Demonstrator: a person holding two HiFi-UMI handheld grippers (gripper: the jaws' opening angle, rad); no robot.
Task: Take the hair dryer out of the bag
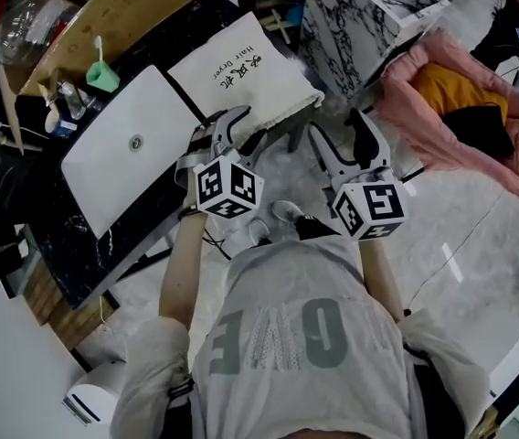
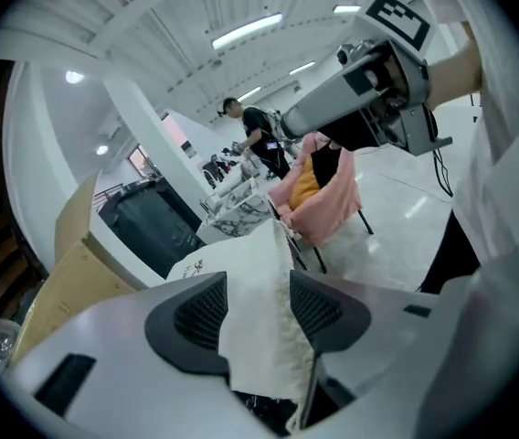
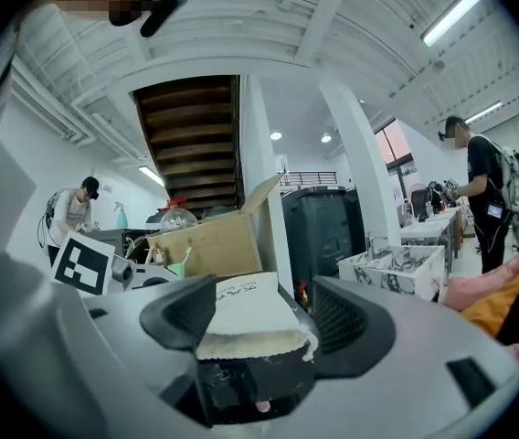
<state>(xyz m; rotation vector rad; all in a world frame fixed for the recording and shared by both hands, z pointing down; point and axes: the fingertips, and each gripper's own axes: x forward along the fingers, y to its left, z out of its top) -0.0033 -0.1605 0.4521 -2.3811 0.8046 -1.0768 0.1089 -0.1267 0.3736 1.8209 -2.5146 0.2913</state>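
Two grippers at the bag's mouth

My left gripper [image 2: 258, 311] has its fingers [image 2: 200, 314] pinching the frayed mouth edge of the white cloth bag [image 1: 246, 76], which lies on the dark table [image 1: 63, 240] at my 11 o'clock. Right gripper [image 3: 252, 314], at 3 o'clock of the left, hangs off the table edge, fingers [image 3: 346, 323] spread and empty, bag in line beyond them. Hair dryer itself I can't see
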